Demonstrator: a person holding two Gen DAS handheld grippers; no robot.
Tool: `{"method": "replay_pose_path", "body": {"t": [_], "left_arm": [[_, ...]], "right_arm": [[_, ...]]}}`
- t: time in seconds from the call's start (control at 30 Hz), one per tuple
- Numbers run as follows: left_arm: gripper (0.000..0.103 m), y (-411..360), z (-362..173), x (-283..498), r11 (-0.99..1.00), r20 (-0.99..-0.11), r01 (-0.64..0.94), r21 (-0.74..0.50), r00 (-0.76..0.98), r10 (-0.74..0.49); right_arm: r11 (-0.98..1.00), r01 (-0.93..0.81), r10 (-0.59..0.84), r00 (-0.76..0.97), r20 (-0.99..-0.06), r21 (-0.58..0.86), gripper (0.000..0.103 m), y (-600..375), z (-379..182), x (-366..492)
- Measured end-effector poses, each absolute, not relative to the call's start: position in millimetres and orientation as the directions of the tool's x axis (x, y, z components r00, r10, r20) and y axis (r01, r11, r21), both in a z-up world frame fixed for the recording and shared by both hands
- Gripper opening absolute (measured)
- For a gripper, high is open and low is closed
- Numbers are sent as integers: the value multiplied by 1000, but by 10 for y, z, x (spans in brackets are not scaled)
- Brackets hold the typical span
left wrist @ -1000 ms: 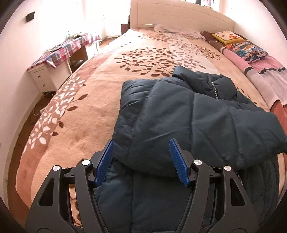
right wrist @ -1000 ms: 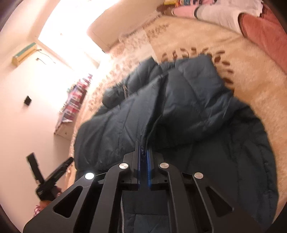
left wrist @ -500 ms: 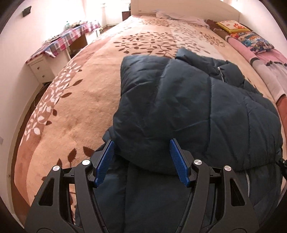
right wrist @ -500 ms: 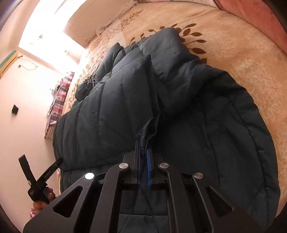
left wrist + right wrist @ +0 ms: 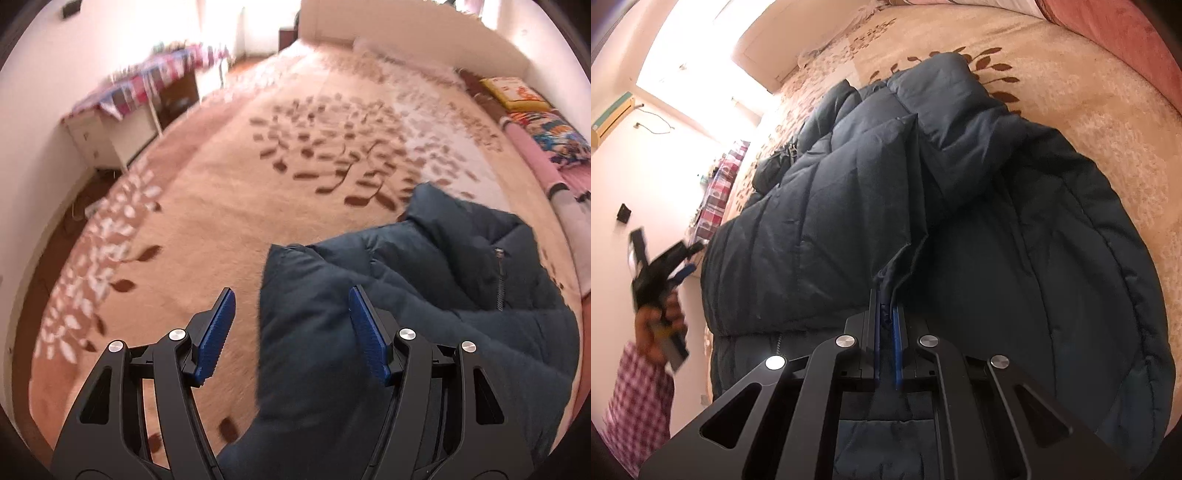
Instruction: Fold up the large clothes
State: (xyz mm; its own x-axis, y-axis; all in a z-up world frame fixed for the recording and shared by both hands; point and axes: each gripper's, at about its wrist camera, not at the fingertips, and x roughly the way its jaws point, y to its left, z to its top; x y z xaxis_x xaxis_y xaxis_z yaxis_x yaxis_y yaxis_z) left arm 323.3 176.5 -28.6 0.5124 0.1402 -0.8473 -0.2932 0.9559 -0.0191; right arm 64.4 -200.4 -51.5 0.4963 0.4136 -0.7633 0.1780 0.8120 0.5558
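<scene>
A dark blue padded jacket lies on the bed, one half folded over the other. My left gripper is open and empty, raised above the jacket's left edge, and it also shows at the left of the right wrist view. My right gripper is shut on a thin edge of the folded jacket panel, close above the jacket's lower layer. The zipper shows near the collar.
The bed cover is beige with brown leaf prints. A desk with a checked cloth stands at the left wall. Pillows and folded blankets lie along the right side. The headboard is at the far end.
My left gripper has lifted and swung left, off the jacket's middle toward its left edge. My right gripper stays shut on the jacket edge and has come lower over the fold.
</scene>
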Motion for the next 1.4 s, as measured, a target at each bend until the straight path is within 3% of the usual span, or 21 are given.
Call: {"method": "replay_pose_path", "body": {"t": [0.2,0.43,0.47,0.5,0.6,0.73,0.87,0.93,1.1,1.4], "left_arm": [[71,1724,-717,3329,952,-883,-307,17,441,158],[71,1962,-250,2854,944,-831,-287,-165,555,23],[70,1991,-184,2753,946,-822,-267,-183,570,2],[71,2012,-99,2575,951,-810,-240,-197,586,-20],[71,2019,48,2004,965,-793,-168,-199,607,-57],[71,2037,48,1241,978,-796,-128,-165,603,-55],[71,2044,-100,515,977,-822,-151,-152,568,-40],[71,2057,-192,222,967,-837,-183,-178,545,-51],[71,2124,-368,-200,947,-864,-229,-226,497,-86],[71,2096,-547,-639,948,-887,-225,-224,449,-103]], "right_arm": [[812,191,413,479,-774,551,6,-1993,-617,719],[812,202,413,463,-784,547,7,-2004,-628,734],[809,209,415,459,-785,550,9,-2018,-616,731],[804,215,417,460,-784,554,19,-2035,-603,719],[800,236,389,496,-776,552,36,-2125,-495,614],[823,220,349,532,-771,524,39,-2240,-331,356],[842,218,311,553,-773,494,52,-2393,-229,-61],[848,217,299,557,-775,483,52,-2465,-208,-271],[860,223,287,534,-795,460,63,-2629,-181,-740],[919,192,228,455,-861,345,68,-2682,-258,-1360]]}}
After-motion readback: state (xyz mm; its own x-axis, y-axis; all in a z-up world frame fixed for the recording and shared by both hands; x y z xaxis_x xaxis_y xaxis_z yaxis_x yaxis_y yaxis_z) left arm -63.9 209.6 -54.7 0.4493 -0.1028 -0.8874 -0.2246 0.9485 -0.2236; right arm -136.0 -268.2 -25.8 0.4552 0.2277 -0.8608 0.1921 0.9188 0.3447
